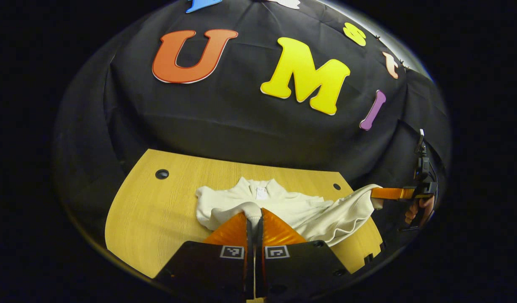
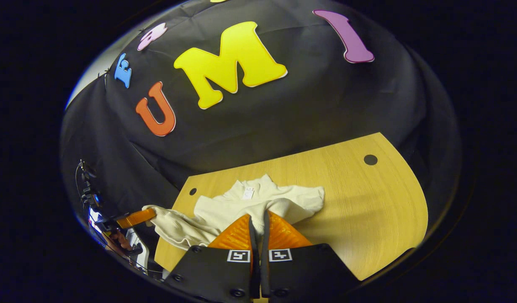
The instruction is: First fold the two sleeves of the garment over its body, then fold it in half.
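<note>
Here each gripper, left (image 1: 255, 215) and right (image 2: 258, 222), seemingly pinches the cream garment (image 1: 292, 206) on the table (image 1: 157, 219).

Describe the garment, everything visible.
The garment is a cream, soft-looking knit top with a white tag inside its collar. It lies rumpled on the wooden table, collar toward the wall. Its sleeves are not yet folded: the left gripper pinches one cuff, the right gripper the other.

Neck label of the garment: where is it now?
In the left gripper view, the neck label sits inside the collar at the garment's far edge, just beyond the left hand-held gripper's closed fingertips.
</note>
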`<state>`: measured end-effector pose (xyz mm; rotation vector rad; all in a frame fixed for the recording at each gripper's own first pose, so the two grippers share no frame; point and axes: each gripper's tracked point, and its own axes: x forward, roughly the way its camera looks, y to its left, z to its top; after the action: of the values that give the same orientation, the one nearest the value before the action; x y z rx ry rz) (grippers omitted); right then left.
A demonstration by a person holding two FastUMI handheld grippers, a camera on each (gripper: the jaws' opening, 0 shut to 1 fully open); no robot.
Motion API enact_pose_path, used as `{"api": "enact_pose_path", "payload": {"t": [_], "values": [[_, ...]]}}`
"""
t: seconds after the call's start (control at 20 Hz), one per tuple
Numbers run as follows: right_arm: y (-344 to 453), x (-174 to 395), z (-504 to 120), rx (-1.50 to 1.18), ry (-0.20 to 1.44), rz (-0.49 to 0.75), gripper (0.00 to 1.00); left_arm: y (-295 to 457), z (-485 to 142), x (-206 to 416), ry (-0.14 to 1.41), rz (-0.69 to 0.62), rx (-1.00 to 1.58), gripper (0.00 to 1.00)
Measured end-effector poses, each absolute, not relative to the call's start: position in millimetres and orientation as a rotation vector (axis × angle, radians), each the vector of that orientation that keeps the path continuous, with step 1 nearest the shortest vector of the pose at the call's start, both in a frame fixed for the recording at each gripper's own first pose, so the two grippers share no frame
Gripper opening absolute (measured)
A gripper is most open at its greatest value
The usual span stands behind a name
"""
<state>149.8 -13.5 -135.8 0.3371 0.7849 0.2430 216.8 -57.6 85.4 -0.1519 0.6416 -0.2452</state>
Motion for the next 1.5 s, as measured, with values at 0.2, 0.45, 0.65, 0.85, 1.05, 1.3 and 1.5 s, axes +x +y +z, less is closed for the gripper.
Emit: {"api": "enact_pose_path", "payload": {"t": [0.2,0.45,0.65,0.85,1.05,1.3,1.5], "values": [[-12,211,-146,0.378,0.808,0.238,0.01,-58,83,274,0.653,-0.252,-0.148,0.04],[-16,270,-212,0.372,0.86,0.228,0.0,-49,31,323,0.697,-0.23,-0.147,0.0],[-21,301,-261,0.356,0.871,0.193,0.0,-46,-17,352,0.731,-0.196,-0.196,0.04],[-21,321,-309,0.335,0.879,0.158,0.01,-36,-64,380,0.741,-0.146,-0.185,0.04],[-18,329,-352,0.339,0.897,0.114,0.02,-32,-107,397,0.755,-0.087,-0.175,0.04],[-20,330,-379,0.326,0.892,0.06,0.09,-41,-130,406,0.747,-0.078,-0.181,0.11],[-17,331,-358,0.331,0.833,0.047,0.31,-44,-112,412,0.706,-0.094,-0.131,0.53]]}}
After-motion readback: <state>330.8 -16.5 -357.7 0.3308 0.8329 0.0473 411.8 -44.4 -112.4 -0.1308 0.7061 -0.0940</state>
